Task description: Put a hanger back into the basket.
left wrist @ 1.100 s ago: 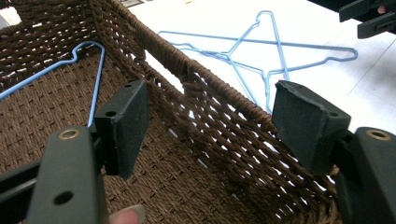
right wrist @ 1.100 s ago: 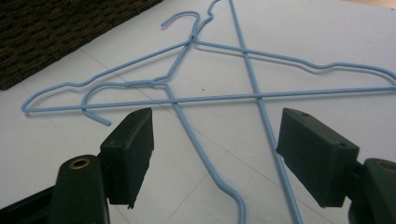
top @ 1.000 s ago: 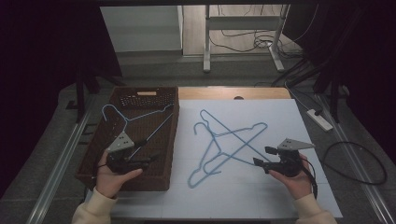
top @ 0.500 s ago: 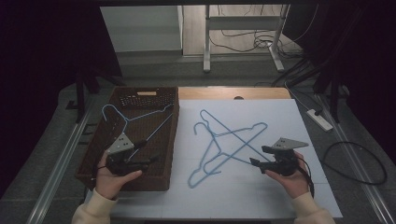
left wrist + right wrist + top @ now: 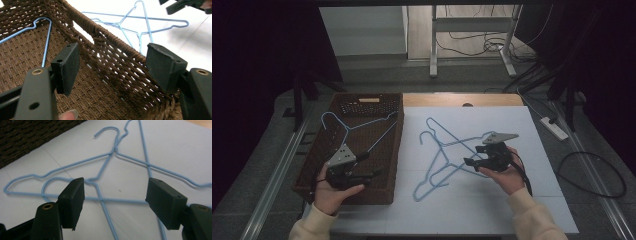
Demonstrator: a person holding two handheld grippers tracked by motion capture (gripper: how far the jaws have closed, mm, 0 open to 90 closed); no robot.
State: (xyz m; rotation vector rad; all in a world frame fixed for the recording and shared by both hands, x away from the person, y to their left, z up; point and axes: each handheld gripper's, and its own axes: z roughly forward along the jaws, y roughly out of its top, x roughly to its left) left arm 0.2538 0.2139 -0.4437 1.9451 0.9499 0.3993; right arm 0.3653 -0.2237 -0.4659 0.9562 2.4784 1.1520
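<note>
Right gripper (image 5: 468, 162) jaws spread, just narrowing, nothing between, closing on two crossed light-blue wire hangers (image 5: 447, 150) mid white desk (image 5: 522, 200): aim for one wire only near the neck, lift clear before carrying to brown woven basket (image 5: 312, 165) at left edge; left gripper (image 5: 374, 173) released, empty, over basket.

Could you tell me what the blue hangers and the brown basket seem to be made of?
The blue hangers look like thin metal wire with a smooth light-blue coating: slender round strands twisted together at the neck. The brown basket appears woven from dark brown cord or rattan-like fibre, matte, with a braided rim and light showing through its open-weave wall; which fibre is unclear.
</note>
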